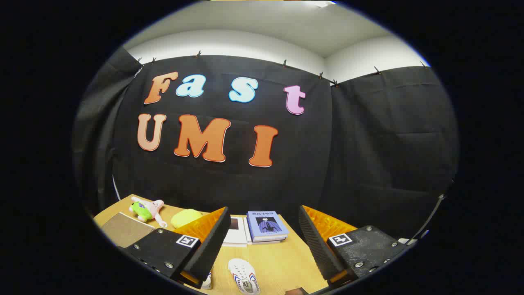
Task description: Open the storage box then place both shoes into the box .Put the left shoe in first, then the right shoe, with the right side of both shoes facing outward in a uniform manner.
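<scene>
The gripper (262,246) is hovering above the wooden table (282,262) in the lower part of the frame, its 2 fingers spread wide and gripping nothing. Between them, at the bottom centre, a white shoe (244,276) is lying sole up, and a second white shoe (207,280) is peeking out from under the left finger, mostly hidden. Both are sitting close together, probably so they can be taken 1 after the other. The storage box is not something I can pick out here, so the opening step is looking not yet started. Beyond the fingers a blue book (267,225) is resting on a white book (235,235). Toward the lower left a yellow cushion (185,218), a plush toy (146,209) and a brown board (125,229) are lying aside, apparently unrelated clutter
</scene>
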A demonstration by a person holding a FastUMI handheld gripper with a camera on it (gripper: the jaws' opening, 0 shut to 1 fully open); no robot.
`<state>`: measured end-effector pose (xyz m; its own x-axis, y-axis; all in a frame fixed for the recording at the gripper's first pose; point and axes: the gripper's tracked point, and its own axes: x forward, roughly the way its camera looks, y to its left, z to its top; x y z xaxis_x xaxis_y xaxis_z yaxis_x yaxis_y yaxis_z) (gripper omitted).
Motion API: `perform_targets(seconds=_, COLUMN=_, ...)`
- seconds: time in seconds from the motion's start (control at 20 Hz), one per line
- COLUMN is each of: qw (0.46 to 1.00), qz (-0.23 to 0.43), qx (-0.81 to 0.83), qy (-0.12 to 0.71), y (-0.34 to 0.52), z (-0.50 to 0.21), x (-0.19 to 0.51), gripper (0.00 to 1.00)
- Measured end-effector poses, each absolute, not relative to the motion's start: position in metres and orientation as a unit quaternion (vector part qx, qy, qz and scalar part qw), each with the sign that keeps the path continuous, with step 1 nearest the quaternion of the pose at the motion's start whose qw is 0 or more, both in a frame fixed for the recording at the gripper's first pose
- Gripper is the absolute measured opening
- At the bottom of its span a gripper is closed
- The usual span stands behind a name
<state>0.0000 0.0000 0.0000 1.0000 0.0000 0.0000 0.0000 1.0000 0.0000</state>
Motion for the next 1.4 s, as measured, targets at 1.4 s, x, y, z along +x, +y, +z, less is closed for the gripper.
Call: perform_targets(seconds=1.4, qw=0.937, qz=0.184, qx=0.253, qy=0.155, y=0.063, z=-0.103, x=0.013, gripper=0.98)
